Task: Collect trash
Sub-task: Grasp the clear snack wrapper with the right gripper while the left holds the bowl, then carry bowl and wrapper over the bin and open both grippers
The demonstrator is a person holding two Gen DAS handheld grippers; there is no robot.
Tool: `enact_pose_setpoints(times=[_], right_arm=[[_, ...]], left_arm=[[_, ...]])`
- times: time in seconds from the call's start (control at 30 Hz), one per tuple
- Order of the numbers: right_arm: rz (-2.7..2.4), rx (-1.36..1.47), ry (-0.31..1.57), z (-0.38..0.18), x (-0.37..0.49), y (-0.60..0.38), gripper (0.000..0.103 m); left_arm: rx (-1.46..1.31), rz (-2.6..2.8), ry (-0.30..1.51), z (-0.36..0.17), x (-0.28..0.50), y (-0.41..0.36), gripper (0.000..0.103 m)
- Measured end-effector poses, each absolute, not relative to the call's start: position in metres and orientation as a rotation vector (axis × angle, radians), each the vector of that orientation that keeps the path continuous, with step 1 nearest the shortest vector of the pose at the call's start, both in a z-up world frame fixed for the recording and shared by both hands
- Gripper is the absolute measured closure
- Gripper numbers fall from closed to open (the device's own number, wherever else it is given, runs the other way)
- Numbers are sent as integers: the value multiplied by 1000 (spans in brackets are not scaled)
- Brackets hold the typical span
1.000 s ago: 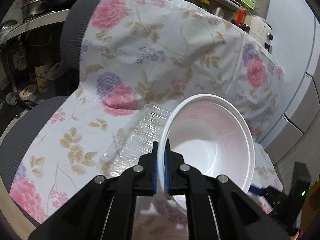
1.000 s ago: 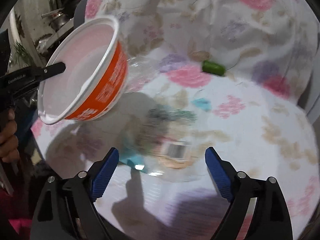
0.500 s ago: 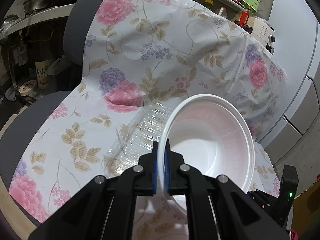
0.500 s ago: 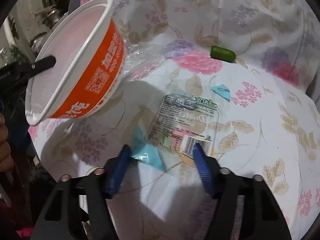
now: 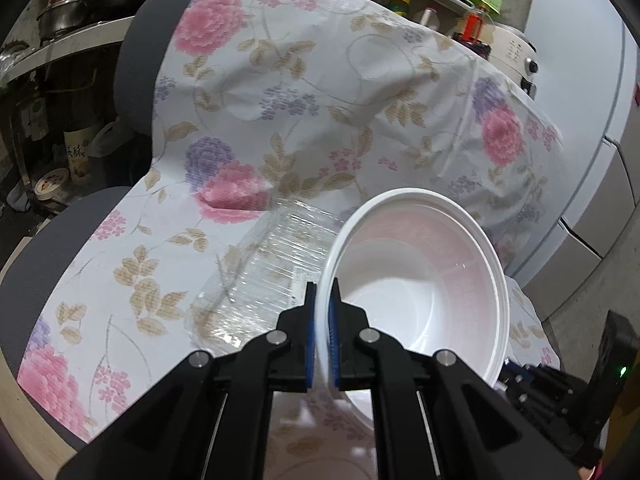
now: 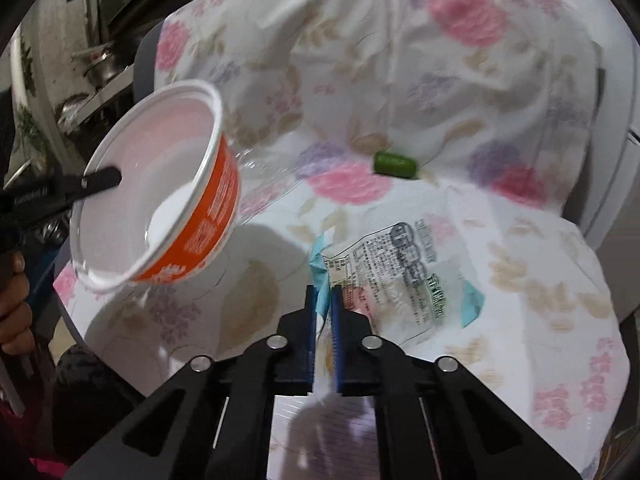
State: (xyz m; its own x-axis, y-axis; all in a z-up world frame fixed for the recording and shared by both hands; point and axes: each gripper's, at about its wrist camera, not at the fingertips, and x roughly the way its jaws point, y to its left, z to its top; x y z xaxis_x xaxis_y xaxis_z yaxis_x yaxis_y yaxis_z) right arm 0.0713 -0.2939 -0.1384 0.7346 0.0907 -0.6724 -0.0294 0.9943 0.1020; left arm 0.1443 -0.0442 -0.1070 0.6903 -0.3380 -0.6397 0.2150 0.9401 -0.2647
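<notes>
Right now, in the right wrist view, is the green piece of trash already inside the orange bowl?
No. The green piece lies on the floral cloth, well apart from the orange bowl, whose inside looks empty.

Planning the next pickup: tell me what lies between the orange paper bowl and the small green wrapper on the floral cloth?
Crinkled clear plastic film on floral cloth, between orange paper bowl and green wrapper; right wrist view.

bowl (image 6: 192, 216): 1 | printed wrapper (image 6: 400, 276): 1 | green piece (image 6: 394, 165): 1 | clear tray (image 5: 264, 276): 1
</notes>
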Motion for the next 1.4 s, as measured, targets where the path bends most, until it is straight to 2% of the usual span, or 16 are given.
enact_pose_setpoints(times=[0.33, 0.73, 1.03, 1.4], right_arm=[[-51, 97, 604, -87, -2, -353, 100], [-334, 145, 596, -80, -156, -424, 99], [-472, 238, 589, -105, -248, -472, 99], [-433, 428, 624, -170, -266, -524, 97]], left_arm=[[-120, -469, 761, -99, 112, -111, 98], [1, -820, 806, -111, 26, -255, 98], [135, -1005, 804, -132, -46, -342, 98], [264, -1056, 830, -173, -70, -413, 98]])
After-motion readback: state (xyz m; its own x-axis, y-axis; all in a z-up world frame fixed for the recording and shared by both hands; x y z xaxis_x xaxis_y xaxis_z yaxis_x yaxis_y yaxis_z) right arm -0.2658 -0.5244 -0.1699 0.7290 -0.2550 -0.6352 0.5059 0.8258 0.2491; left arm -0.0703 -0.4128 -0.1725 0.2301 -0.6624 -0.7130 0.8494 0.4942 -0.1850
